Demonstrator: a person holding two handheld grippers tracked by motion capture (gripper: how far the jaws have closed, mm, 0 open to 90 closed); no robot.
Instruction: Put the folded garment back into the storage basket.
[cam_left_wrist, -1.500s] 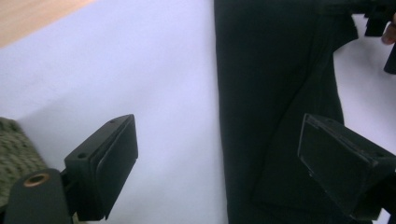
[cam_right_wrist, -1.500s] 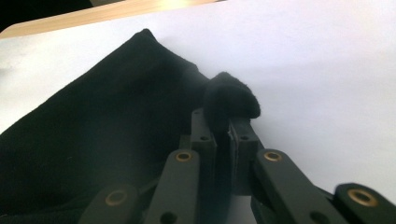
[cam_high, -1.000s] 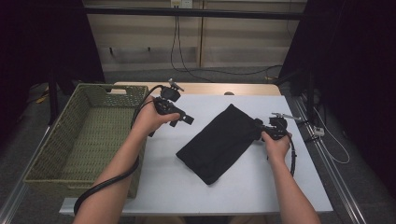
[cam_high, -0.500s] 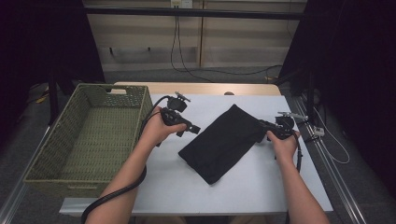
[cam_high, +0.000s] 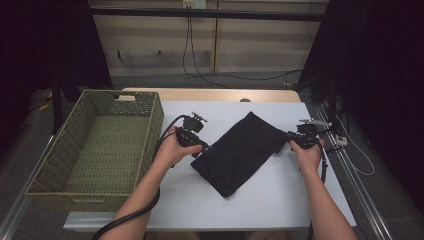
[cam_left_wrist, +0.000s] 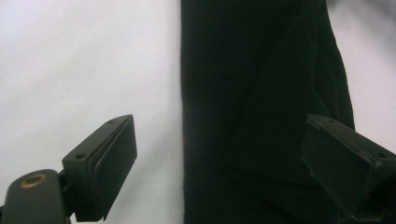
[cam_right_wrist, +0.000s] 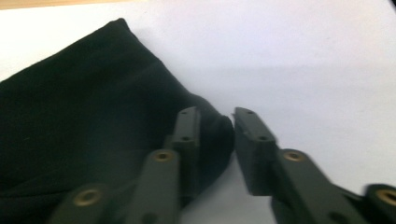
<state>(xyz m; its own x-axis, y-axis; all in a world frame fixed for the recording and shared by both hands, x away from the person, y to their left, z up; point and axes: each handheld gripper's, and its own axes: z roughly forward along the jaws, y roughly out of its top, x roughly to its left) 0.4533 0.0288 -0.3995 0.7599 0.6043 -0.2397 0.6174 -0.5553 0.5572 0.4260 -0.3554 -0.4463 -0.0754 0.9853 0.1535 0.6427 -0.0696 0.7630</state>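
A folded black cloth (cam_high: 239, 152) lies slantwise on the white table (cam_high: 285, 200). My left gripper (cam_high: 205, 147) is at the cloth's left edge. In the left gripper view it (cam_left_wrist: 220, 120) stands open wide and straddles that edge, one jaw over bare table and the other over the cloth (cam_left_wrist: 252, 93). My right gripper (cam_high: 290, 137) is at the cloth's right corner. Its jaws (cam_right_wrist: 217, 114) have just been closing and sit narrowly apart, with the corner fold of the cloth (cam_right_wrist: 93, 107) between them. A thin gap shows beside one pad.
A green woven basket (cam_high: 155, 125) stands on the table's left side, close to my left forearm. Cables trail from both grippers. Metal rails run along the table's right edge (cam_high: 345, 165), and a wooden strip (cam_high: 210, 94) borders the far edge.
My left gripper has moved right and down from near the basket to the cloth's left edge. The right hand has stayed at the cloth's right corner.
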